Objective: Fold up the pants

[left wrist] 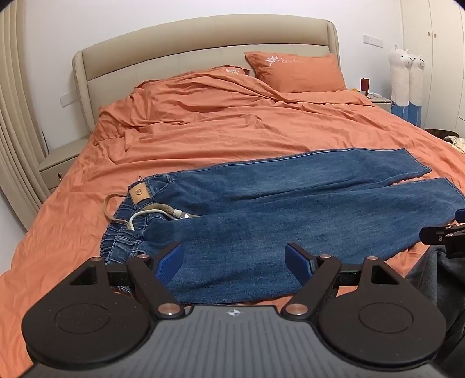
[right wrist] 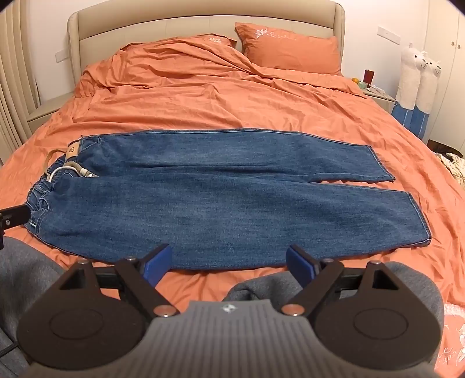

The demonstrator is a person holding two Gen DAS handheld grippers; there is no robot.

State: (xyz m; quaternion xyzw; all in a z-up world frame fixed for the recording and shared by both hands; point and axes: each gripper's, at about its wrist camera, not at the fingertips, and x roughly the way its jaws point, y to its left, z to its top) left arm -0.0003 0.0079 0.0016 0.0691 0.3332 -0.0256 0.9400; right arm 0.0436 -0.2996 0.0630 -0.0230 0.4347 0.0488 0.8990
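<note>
A pair of blue jeans (right wrist: pixel 186 200) lies spread flat across the orange bed cover (right wrist: pixel 232 101), its two legs side by side and parting a little at the hems. In the right wrist view the jeans stretch crosswise just ahead of the right hand-held gripper (right wrist: pixel 229 263), waistband to that gripper's left and leg hems to its right. Its blue fingers (right wrist: pixel 157 261) stand wide apart and hold nothing; they hang over the near edge of the nearer leg, with a strip of bed cover showing below them.

The left hand-held gripper (left wrist: pixel 234 260) is also spread wide and empty. It hovers over the upper part of the jeans, the denim filling the gap between its fingers. Whether the pads touch the cloth cannot be told. Ahead and to its left lie the gathered elastic waistband (left wrist: pixel 122 241), a tan leather patch (left wrist: pixel 140 194) and a pale drawstring (left wrist: pixel 139 216). The legs run away to its right, toward the black tip of the right hand-held gripper at the frame's edge.

Grey fabric (right wrist: pixel 26 270), apparently the person's clothing, bunches beneath both tools. Farther ahead an orange pillow (right wrist: pixel 290 49) leans on the beige headboard (right wrist: pixel 203 17), and two white plush toys (right wrist: pixel 418 78) stand off to the right beside the bed.
</note>
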